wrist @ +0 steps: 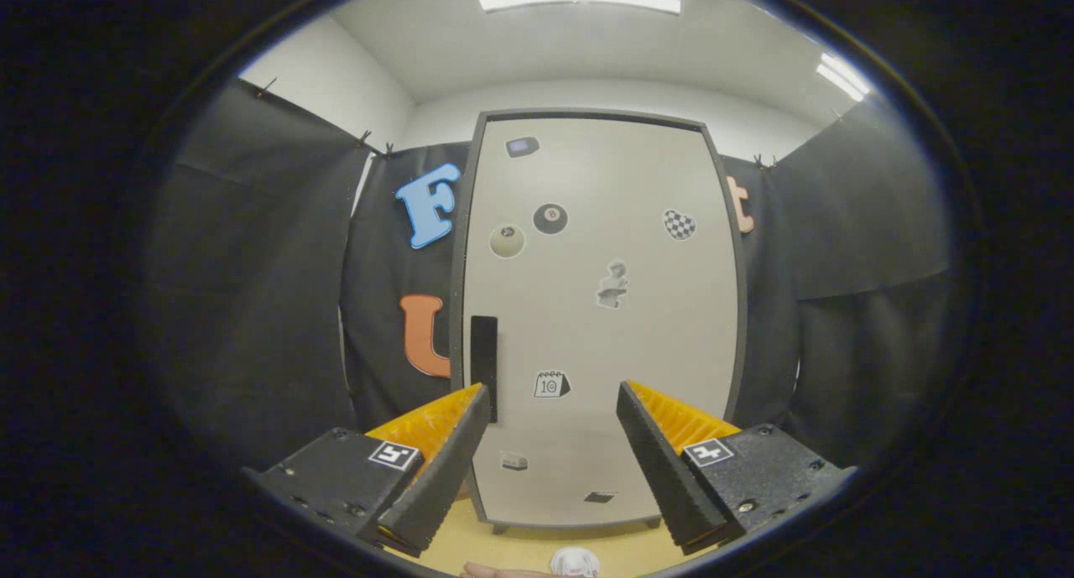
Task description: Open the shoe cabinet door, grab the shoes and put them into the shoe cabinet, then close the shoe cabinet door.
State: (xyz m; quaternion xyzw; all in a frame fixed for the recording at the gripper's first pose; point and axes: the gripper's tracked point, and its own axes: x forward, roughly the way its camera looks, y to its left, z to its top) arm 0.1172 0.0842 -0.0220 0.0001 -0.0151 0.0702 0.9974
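One shoe cabinet (600, 309), door closed, stands beyond the gripper's (554, 402) spread, empty jaws.

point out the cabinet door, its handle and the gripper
door (638, 351): gripper view, bare middle of the shut pale panel.
handle (484, 364): gripper view, middle of the dark vertical bar by the door's edge.
gripper (554, 406): gripper view, midway between the tips; jaws open, short of the door.

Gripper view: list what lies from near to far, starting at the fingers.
Gripper, open with nothing between its fingers → white shoe on the floor → closed cabinet door with its dark handle → black cloth wall behind it.
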